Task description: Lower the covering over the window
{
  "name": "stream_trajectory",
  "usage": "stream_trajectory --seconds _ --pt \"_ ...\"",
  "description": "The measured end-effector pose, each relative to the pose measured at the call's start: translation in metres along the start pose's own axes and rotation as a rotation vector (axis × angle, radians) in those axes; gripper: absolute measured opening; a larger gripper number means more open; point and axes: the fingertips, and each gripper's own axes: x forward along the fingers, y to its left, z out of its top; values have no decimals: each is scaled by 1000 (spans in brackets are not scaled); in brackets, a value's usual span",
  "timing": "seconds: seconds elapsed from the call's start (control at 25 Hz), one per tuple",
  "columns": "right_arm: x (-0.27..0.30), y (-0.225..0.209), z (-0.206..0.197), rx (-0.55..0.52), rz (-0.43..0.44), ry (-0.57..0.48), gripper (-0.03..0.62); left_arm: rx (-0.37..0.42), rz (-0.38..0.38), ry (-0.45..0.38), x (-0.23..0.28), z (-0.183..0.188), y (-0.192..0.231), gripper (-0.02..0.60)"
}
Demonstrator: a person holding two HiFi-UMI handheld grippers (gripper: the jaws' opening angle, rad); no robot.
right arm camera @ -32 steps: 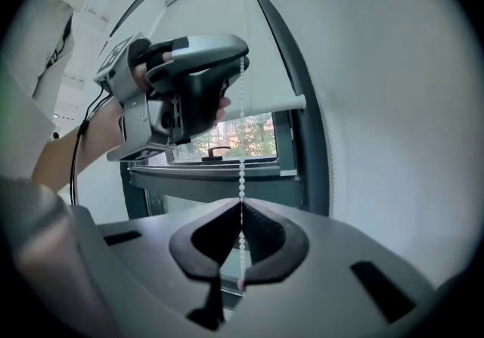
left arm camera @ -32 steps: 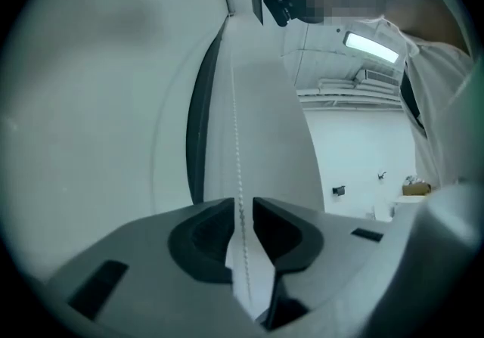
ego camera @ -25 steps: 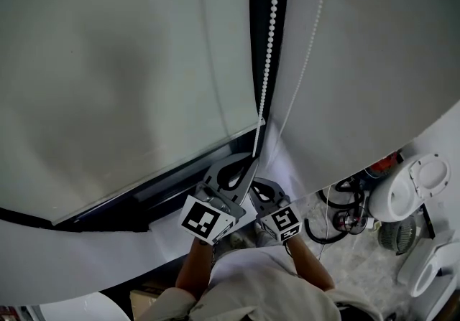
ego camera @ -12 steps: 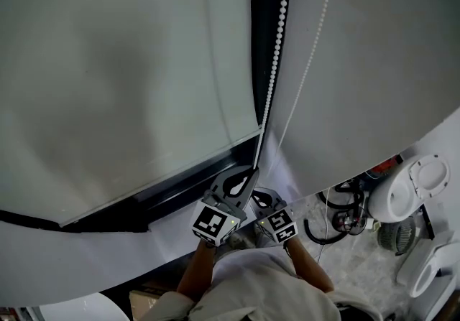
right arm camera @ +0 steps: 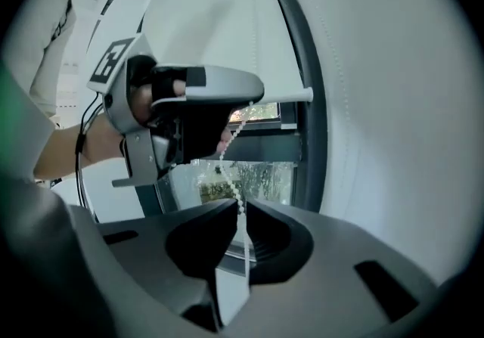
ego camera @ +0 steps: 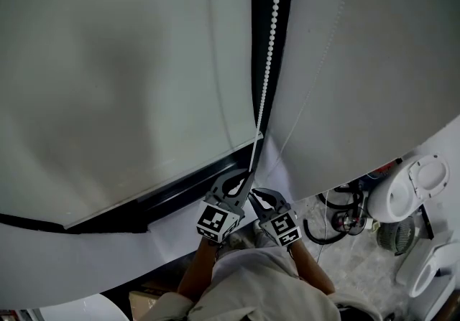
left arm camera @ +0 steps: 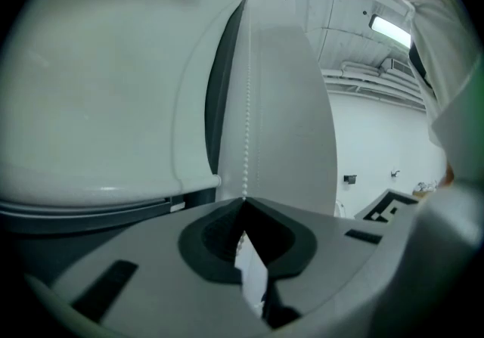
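Observation:
A white bead chain (ego camera: pixel 267 61) hangs down the dark window frame (ego camera: pixel 260 39) beside the pale roller blind (ego camera: pixel 122 75). The blind's bottom bar (ego camera: pixel 158 187) sits low over the glass. My left gripper (ego camera: pixel 246 177) is shut on the chain; in the left gripper view the beads (left arm camera: pixel 246 102) run straight up from the closed tips (left arm camera: pixel 243 202). Just below it, my right gripper (ego camera: pixel 254 194) has its jaws opening. The chain (right arm camera: pixel 236 191) still passes through the narrow gap between them (right arm camera: pixel 242 212).
A second blind (ego camera: pixel 374 82) covers the window to the right. The white sill (ego camera: pixel 108 248) runs below the frame. On the floor at the right lie black cables (ego camera: pixel 338 215) and a white fan (ego camera: pixel 410 187). The person's sleeves fill the bottom edge.
The blind's bottom bar has come down a little. Both grippers have moved down and slightly right along the chain.

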Motion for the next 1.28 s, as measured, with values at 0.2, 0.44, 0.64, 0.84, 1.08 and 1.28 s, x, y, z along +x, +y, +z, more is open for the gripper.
stream_trajectory --seconds 0.2,0.44,0.64,0.84,1.08,1.28 --pt "-11 -1 16 -3 12 -21 49 -7 16 -11 1 -4 7 12" --pt "-27 11 47 11 71 -95 94 -5 27 -30 -1 -2 16 14" --pt "-45 14 77 3 99 -153 137 19 34 -8 -5 -1 18 14" --pt "-57 27 80 -15 232 -124 169 27 80 -16 -9 2 31 14" --pt "-68 38 89 -108 273 -125 210 43 137 -10 -19 6 47 14" --pt "-76 27 132 -92 147 -281 176 41 148 -7 -32 14 39 15"
